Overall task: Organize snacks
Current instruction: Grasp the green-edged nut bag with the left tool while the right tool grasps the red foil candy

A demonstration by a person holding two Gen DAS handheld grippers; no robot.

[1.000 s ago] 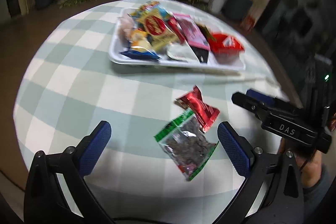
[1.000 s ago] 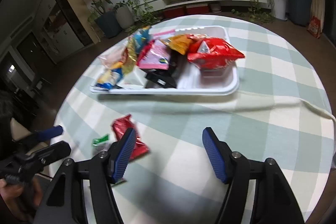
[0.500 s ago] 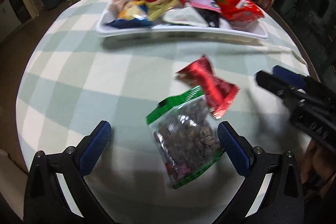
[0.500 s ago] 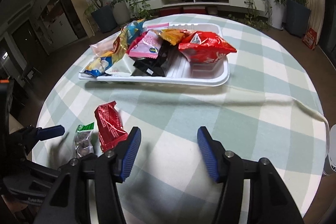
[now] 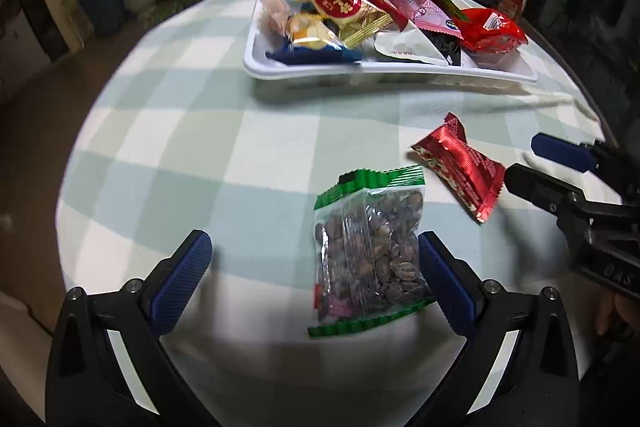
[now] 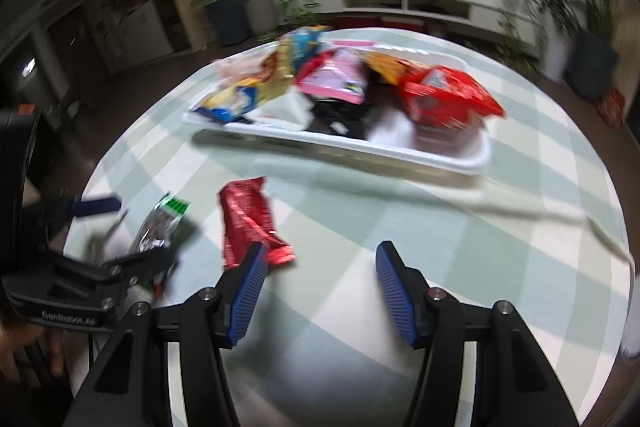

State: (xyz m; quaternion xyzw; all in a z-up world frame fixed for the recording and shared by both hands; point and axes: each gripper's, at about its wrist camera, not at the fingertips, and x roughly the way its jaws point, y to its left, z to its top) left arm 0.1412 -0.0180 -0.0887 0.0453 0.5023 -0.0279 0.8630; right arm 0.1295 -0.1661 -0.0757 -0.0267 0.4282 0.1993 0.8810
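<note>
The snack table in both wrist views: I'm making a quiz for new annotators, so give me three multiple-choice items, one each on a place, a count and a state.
1. Where does the green-edged nut bag lie?
A. in the white tray
B. on the tablecloth between the left gripper's fingers
C. on the floor

2. How many snack packs lie on the cloth outside the tray?
A. two
B. four
C. none

3. How does the right gripper stand?
A. shut on the red pack
B. open, holding nothing
C. shut on the tray rim

Key: 1 B, the bag sits on the tablecloth between the left gripper fingers; 2 A, only the nut bag and the red foil pack lie outside the white tray; 3 B, only cloth shows between its fingers.
</note>
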